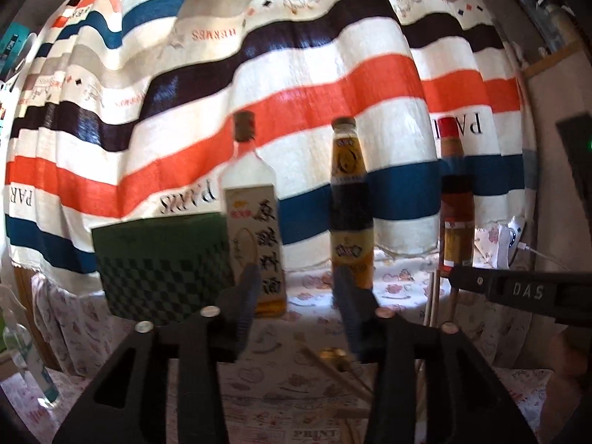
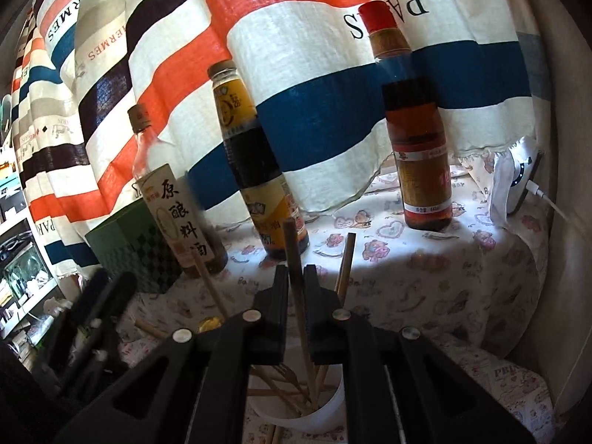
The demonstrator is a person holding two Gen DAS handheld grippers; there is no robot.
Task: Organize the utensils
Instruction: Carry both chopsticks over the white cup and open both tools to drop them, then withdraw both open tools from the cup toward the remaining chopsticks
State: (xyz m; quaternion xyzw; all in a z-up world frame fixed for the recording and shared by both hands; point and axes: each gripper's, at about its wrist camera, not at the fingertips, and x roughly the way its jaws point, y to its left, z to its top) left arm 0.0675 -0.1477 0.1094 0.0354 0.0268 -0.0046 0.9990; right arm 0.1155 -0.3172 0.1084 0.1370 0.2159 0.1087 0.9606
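Observation:
My right gripper [image 2: 296, 277] is shut on a wooden chopstick [image 2: 296, 259] that stands upright, its lower end inside a white cup [image 2: 318, 418] below the gripper. Several more chopsticks [image 2: 346, 262] lean in the cup. My left gripper [image 1: 296, 285] is open and empty above the patterned tablecloth; loose chopsticks [image 1: 333, 373] and a gold utensil [image 1: 333, 353] lie under it. The right gripper's body also shows in the left wrist view [image 1: 518, 290], at the right.
Three sauce bottles stand in a row before the striped curtain: a clear one [image 1: 255, 222], a dark one [image 1: 349, 203], a red-capped one [image 1: 457, 192]. A green checked box [image 1: 162, 259] stands left. A white charger with a cable [image 2: 518, 181] sits far right.

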